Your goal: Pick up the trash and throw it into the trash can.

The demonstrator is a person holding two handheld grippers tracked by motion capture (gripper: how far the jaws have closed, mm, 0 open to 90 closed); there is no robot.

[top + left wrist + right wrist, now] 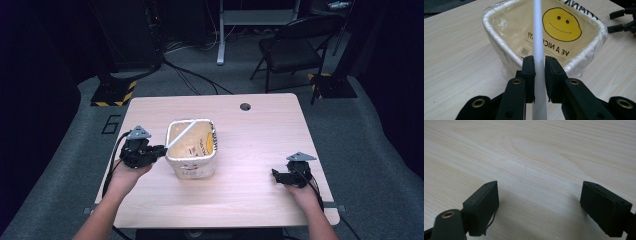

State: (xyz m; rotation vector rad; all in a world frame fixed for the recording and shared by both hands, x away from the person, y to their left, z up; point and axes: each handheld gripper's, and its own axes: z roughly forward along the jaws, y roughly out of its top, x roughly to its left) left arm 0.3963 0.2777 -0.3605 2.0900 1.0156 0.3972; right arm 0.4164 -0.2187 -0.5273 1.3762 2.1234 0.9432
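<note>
Bin (191,165) near table (250,200) middle, slightly left; squarish white tub lined with clear-yellowish bag (564,47) printed with 1 smiley face and lettering. Thin white handle (538,37) arcs over the opening. Left gripper (539,75) beside bin's left wall, both jaws clamped on the handle. Right gripper (539,205) well apart at table's right, low over bare wood, jaws spread wide, nothing between. Dark folding chair (295,47) beyond the far edge. Forearms enter from the bottom, 1 each side

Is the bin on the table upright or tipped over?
Upright. The bin stands on its base on the table, its open top facing up, with the smiley-printed bag lining its inside.
</note>
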